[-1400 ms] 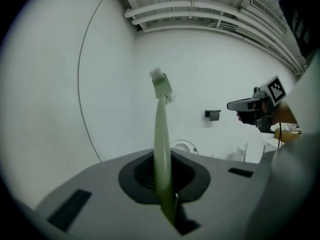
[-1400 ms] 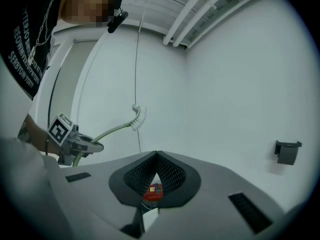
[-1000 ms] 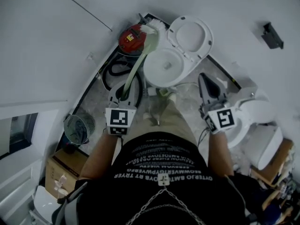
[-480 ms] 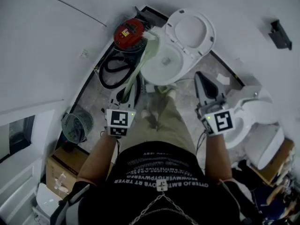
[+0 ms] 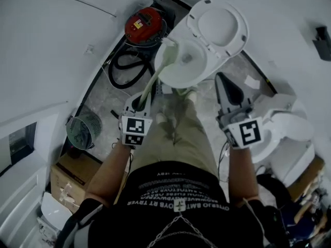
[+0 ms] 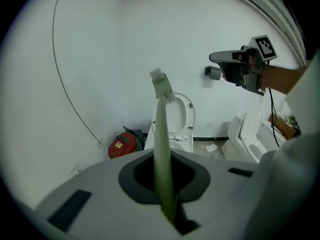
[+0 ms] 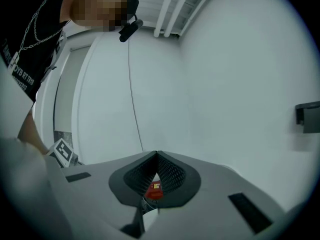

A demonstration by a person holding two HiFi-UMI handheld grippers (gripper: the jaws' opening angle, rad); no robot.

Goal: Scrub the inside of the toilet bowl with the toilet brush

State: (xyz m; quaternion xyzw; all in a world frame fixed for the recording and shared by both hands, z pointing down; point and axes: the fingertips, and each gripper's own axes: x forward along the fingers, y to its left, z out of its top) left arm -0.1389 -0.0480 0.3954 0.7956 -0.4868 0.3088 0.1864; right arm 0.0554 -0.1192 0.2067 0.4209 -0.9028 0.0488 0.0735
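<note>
A white toilet (image 5: 178, 71) stands ahead with its seat and lid (image 5: 220, 25) raised. My left gripper (image 5: 141, 99) is shut on the pale green handle of the toilet brush (image 5: 155, 76). The handle slants up and forward, and the white brush head (image 5: 168, 44) is over the bowl's left rim. In the left gripper view the handle (image 6: 161, 149) rises between the jaws to the brush head (image 6: 160, 83), with the toilet (image 6: 176, 125) behind it. My right gripper (image 5: 228, 90) hangs to the right of the bowl, shut with nothing in it. In its own view the right gripper (image 7: 156, 155) has its jaws meeting at the tips.
A red vacuum cleaner (image 5: 144, 25) with a black hose (image 5: 123, 71) sits against the wall left of the toilet. A small fan (image 5: 83, 130) and a cardboard box (image 5: 72, 180) lie on the floor at the left. A second toilet (image 5: 284, 130) stands at the right.
The brush head has swung from beside the red vacuum cleaner to the bowl's left rim. I have stepped closer to the toilet. The right gripper stays shut beside me.
</note>
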